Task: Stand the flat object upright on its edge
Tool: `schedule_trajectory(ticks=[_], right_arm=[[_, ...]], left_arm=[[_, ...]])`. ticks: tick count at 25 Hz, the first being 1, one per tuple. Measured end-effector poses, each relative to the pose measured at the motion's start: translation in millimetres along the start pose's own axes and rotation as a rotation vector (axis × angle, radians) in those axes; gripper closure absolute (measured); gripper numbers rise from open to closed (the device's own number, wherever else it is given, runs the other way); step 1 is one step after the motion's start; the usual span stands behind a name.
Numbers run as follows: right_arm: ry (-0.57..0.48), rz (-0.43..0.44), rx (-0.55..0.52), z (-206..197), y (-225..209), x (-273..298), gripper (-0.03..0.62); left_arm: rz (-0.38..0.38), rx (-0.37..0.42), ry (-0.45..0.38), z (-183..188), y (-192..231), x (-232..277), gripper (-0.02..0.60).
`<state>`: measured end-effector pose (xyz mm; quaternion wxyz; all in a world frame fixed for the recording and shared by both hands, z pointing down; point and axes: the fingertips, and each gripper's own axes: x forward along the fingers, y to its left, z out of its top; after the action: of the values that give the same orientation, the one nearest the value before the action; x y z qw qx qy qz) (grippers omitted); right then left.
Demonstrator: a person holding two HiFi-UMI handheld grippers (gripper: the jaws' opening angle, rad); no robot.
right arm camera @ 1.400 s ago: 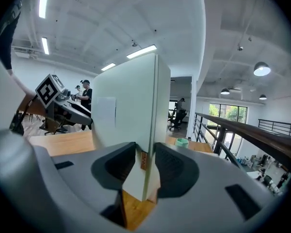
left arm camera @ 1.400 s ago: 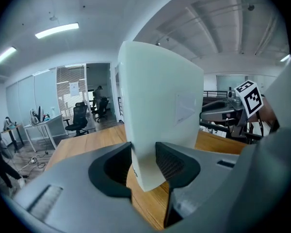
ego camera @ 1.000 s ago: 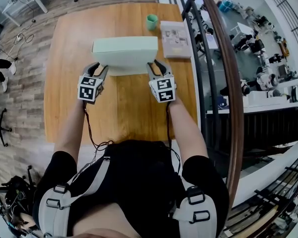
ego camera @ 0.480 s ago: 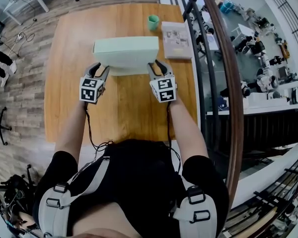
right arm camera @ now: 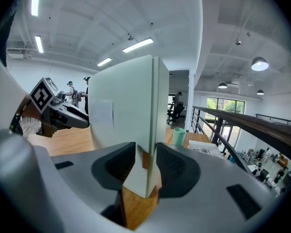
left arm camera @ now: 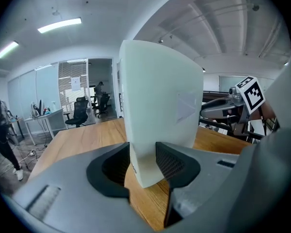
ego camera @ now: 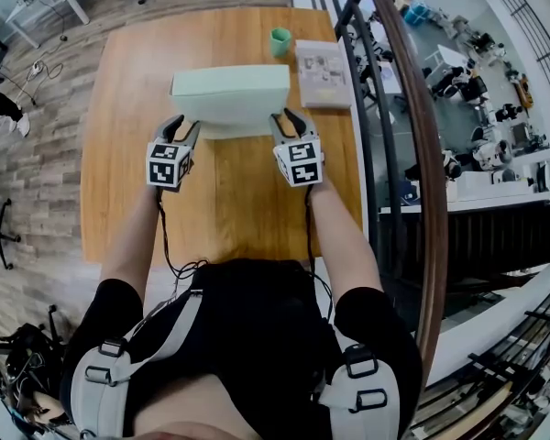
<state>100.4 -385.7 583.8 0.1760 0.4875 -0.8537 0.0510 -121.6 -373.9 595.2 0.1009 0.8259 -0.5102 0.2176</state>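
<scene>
Over the wooden table [ego camera: 229,200], in the head view, I hold a pale green flat box [ego camera: 231,94] upright, its long narrow side turned up toward me. My left gripper [ego camera: 183,126] is at its left end and my right gripper [ego camera: 287,119] at its right end, both low on the box. A green cup [ego camera: 280,40] and a printed booklet [ego camera: 323,73] lie beyond it near the far right corner, well apart from the box.

From the left gripper view, the box [left arm camera: 160,106] rises straight up between my jaws. Both dark pads [left arm camera: 170,160] press on its lower corner, so this gripper is clamped on the box. The wood shows just under that corner, but I cannot tell whether the edge touches it.

From the right gripper view, the other end of the box [right arm camera: 131,110] stands between my jaws, again pinched at the bottom corner, with the lid seam showing on its narrow side. The cup [right arm camera: 178,136] stands behind it.

I judge the tipping-up done and the settling step in hand. Next I should make sure the lower edge sits flat on the table. Then I should ease one gripper open at a time and watch for a lean, since a box this thin could topple either way.
</scene>
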Motion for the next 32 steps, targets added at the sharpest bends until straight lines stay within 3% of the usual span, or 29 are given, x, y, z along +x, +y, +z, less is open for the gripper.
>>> schedule_trajectory(ticks=[7, 14, 16, 21, 26, 32], right_arm=[[-0.029, -0.012, 0.039, 7.4, -4.8, -11.2, 0.465], [-0.177, -0.056, 0.177, 42.9, -13.1, -42.9, 0.472], [-0.223, -0.059, 0.196, 56.5, -10.8, -56.7, 0.513], [-0.306, -0.065, 0.179, 88.2, 0.8, -87.8, 0.587], [-0.352, -0.073, 0.121, 107.1, 23.6, -109.2, 0.591], [-0.374, -0.081, 0.096, 110.2, 36.4, -124.9, 0.592]], left_arm=[[0.028, -0.012, -0.021, 0.4, 2.4, -12.6, 0.422], [0.09, -0.093, -0.149, 27.6, 1.8, -45.1, 0.423], [0.098, -0.109, -0.186, 36.4, -4.2, -59.3, 0.424], [0.164, -0.113, -0.269, 62.7, -15.9, -95.2, 0.569], [0.202, -0.087, -0.301, 75.7, -33.9, -119.2, 0.578], [0.184, -0.141, -0.316, 73.2, -51.7, -135.8, 0.578]])
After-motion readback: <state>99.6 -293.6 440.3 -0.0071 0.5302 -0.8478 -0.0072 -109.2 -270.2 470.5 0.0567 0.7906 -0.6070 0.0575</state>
